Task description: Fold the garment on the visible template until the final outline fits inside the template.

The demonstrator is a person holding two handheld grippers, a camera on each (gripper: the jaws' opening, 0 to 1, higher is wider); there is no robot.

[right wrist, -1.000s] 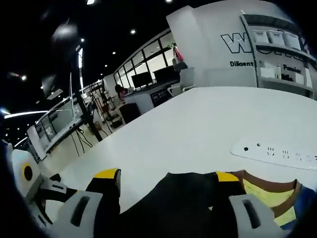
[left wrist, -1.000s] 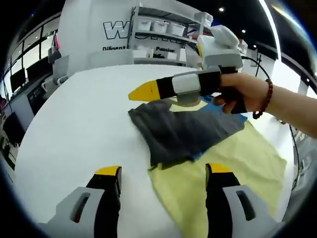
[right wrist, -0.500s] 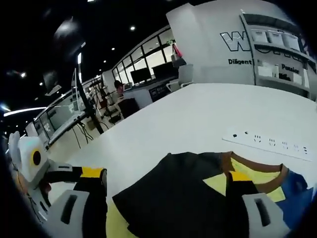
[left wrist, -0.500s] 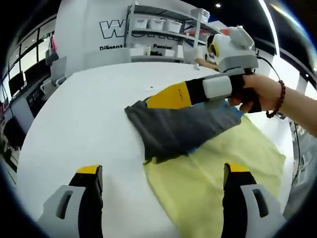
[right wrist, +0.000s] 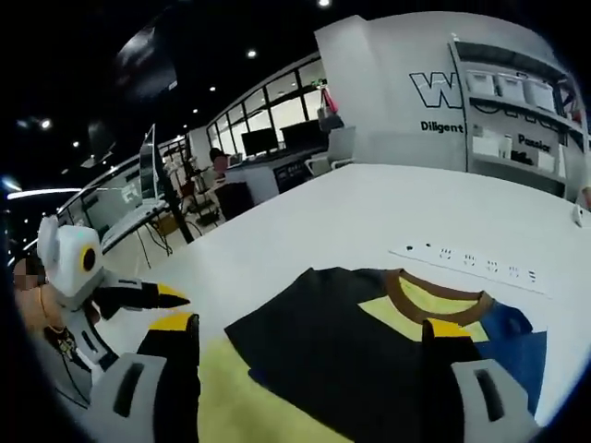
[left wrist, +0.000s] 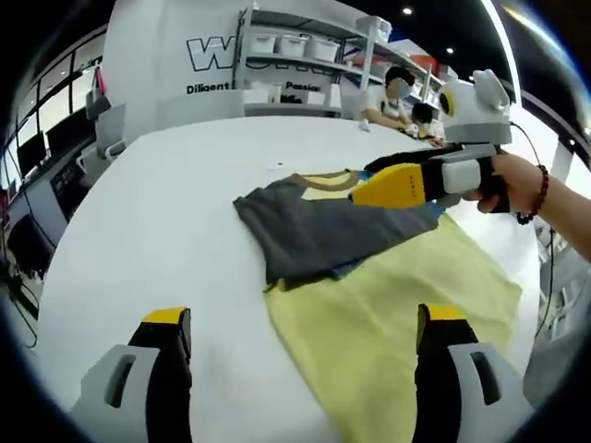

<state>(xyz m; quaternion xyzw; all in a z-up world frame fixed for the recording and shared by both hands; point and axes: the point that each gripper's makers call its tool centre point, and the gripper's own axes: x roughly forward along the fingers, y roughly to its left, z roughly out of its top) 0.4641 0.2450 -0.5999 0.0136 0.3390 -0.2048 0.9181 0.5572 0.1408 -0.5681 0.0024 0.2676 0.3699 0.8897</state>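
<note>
Right tool [left wrist: 392, 186] hovers open above the folded garment [left wrist: 319, 231].

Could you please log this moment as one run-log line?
left gripper: open | right gripper: open | garment: partly folded on yellow template

A soft T-shirt of pale yellow cloth with a dark grey folded-over panel [left wrist: 323, 235] lies flat on the white worktop [left wrist: 157, 231], its yellow lower part spread out wide and a little rumpled. In the right gripper view the same garment [right wrist: 369, 341] shows a brown ribbed collar around a yellow chest patch, with a blue sleeve beside it and the dark panel laid across the body towards the collar. A thin strip of blue peeks out under the dark panel's edge in the left gripper view; whether a template lies beneath the shirt cannot be told
</note>
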